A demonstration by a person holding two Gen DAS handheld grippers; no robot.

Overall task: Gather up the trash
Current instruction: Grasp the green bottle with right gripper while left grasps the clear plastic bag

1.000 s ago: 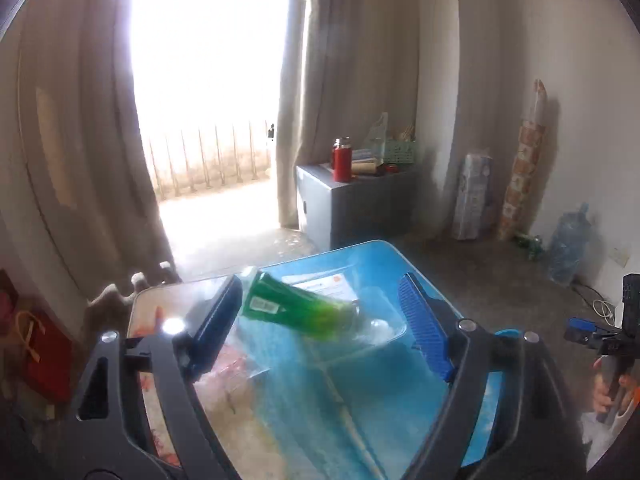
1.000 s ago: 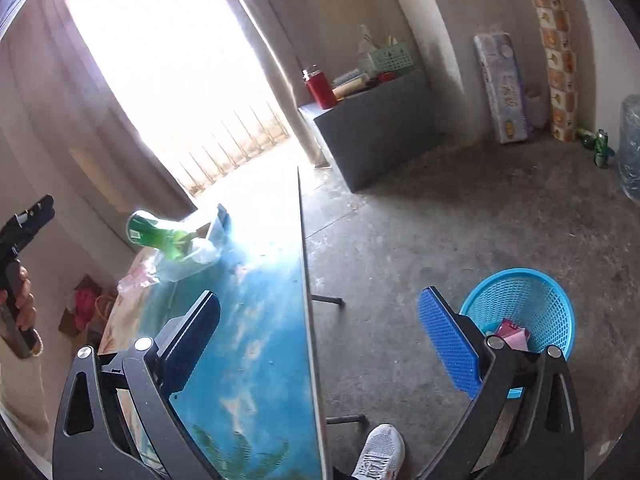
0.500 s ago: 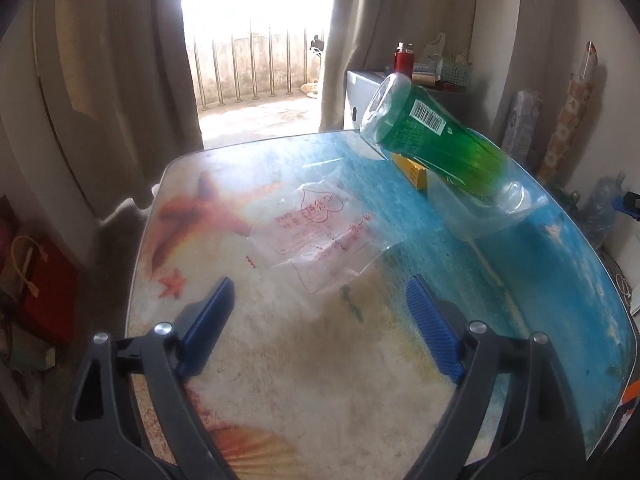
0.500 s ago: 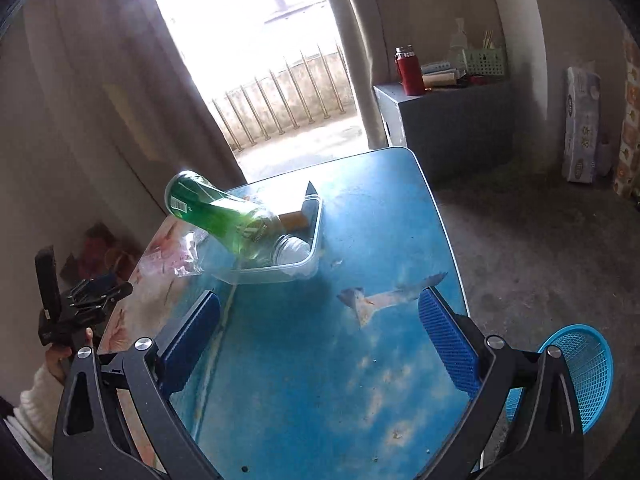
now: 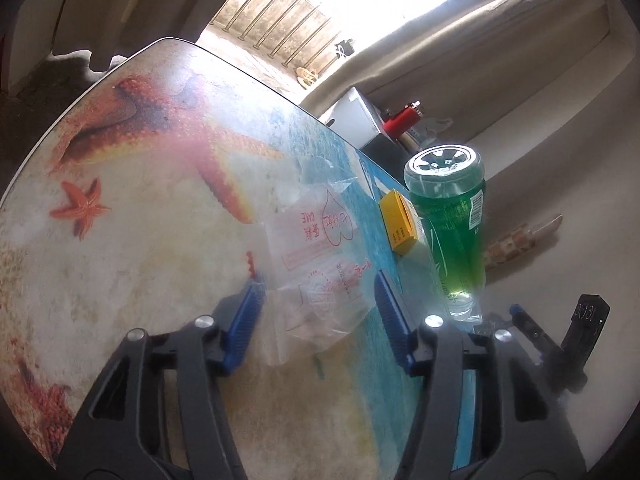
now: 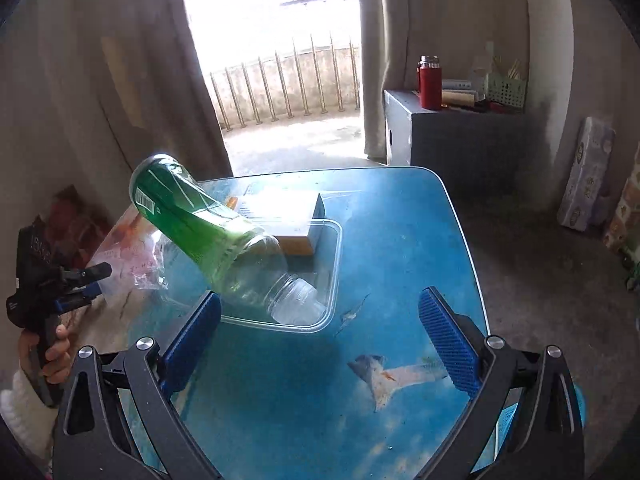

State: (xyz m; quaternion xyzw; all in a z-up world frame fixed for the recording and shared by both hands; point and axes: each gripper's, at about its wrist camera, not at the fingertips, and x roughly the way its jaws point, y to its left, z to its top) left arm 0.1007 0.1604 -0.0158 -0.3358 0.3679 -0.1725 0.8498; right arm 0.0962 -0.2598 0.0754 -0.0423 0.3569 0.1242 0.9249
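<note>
The left gripper (image 5: 316,320), jaws just narrowing but still apart, straddles a clear plastic bag (image 5: 320,264) near the table's (image 5: 132,208) left edge. The right gripper (image 6: 320,340) stands wide apart, holding nothing, before the green bottle (image 6: 208,232) tilted in a clear tray (image 6: 332,264).

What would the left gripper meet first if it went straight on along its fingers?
Probably the clear plastic bag lying on the table: it already sits between the left gripper's open fingers. Depth is unclear.

Daylight from the balcony doorway (image 6: 276,40) blows out white, glare streaks the table (image 5: 140,200), and fisheye edges darken.
</note>
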